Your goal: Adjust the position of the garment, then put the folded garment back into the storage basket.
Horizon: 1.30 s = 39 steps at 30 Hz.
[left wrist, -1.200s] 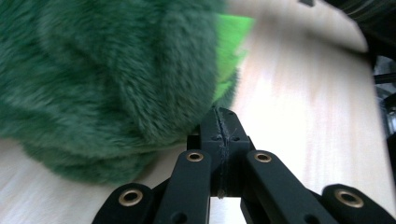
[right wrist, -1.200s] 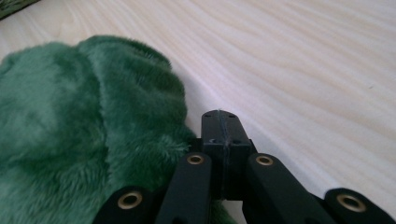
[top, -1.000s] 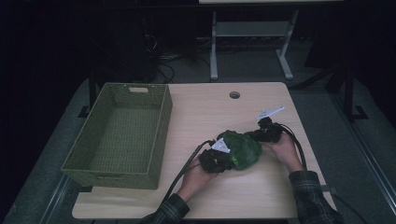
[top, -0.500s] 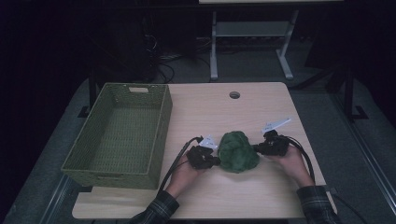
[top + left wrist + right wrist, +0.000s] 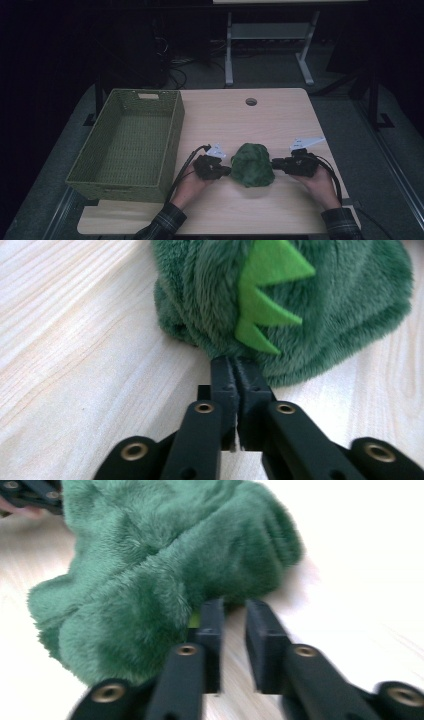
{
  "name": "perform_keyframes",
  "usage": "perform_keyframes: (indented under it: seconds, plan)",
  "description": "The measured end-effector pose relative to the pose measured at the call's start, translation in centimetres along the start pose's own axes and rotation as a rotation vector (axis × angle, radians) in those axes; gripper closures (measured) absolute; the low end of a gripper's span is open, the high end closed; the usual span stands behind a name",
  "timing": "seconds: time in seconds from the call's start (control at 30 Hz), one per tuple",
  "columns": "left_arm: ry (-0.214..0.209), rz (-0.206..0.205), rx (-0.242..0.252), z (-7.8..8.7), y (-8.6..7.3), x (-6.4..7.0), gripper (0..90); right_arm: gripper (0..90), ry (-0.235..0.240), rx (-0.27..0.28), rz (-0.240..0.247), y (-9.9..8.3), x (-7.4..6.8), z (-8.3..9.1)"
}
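Here, fuzzy dark-green plush toy (image 5: 252,164) with light-green felt spikes lies bunched on pale wooden desk (image 5: 240,125), right of woven green basket (image 5: 125,145); long axis unclear. Left tool (image 5: 235,371) pressed together, pinching toy edge. Right tool (image 5: 234,614) spread, touching toy's opposite side.

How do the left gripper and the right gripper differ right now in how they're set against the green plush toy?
The left gripper has its jaws pressed together, tips at the edge of the green plush toy; the right gripper has a gap between its jaws. The left gripper sits at the toy's left side, the right gripper at its right. Both lie low on the table, pointing inward at the toy.
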<state>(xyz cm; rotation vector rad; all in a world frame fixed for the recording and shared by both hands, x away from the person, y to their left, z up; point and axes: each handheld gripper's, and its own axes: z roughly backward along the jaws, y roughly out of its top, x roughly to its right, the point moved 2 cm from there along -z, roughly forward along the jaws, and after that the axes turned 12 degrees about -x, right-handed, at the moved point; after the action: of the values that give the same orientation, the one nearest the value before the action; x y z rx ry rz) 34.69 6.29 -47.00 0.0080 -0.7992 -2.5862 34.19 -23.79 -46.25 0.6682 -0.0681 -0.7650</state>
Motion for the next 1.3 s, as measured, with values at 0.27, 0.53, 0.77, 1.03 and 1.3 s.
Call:
perform_keyframes:
  seconds: [0.27,0.53,0.77,1.03,1.3]
  plan:
    - [0.048,-0.059,-0.049,1.2,0.3,0.4,54.2,35.0,-0.124,0.034,-0.045,-3.6,0.2,1.5]
    - [0.058,-0.115,-0.072,2.3,1.8,1.0,27.7,11.9,-0.185,-0.014,-0.081,-6.0,0.4,1.0]
    - [0.058,-0.126,-0.078,2.9,3.2,0.6,19.2,4.8,-0.218,-0.032,-0.061,-6.1,0.3,0.2]
    - [0.022,-0.156,-0.082,2.3,4.9,0.5,15.2,4.5,-0.214,-0.035,-0.055,-6.1,0.3,0.2]
    - [-0.008,-0.175,-0.114,0.0,5.9,0.3,12.7,5.5,-0.216,-0.032,-0.06,-6.2,0.3,0.2]
